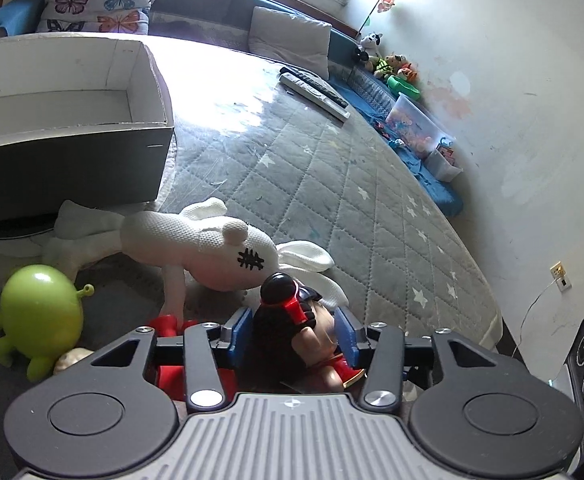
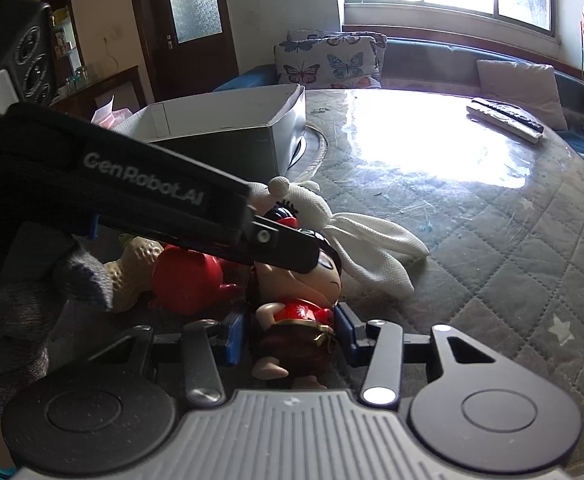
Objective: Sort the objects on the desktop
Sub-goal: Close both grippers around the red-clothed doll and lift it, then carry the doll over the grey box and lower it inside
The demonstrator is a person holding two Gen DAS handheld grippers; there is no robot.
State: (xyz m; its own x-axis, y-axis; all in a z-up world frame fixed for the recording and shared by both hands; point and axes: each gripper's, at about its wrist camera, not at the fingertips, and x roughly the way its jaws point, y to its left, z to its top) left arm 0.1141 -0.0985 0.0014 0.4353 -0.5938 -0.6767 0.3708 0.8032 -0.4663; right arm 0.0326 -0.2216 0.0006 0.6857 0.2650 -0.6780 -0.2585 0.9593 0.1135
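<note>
Left wrist view: your left claw (image 1: 296, 332) pinches the cartoon figurine (image 1: 292, 312) at the head, just beside the white plush rabbit (image 1: 211, 248). Your right claw (image 2: 292, 332) pinches the same figurine (image 2: 292, 312) around its red-clad body, low over the quilted bench (image 2: 492, 240).

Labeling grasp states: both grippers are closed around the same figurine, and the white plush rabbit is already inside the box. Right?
Not quite. The white plush rabbit isn't in the box; it lies on the quilted mat in front of it, as the left wrist view shows. The left gripper and right gripper do both bracket the figurine.
</note>
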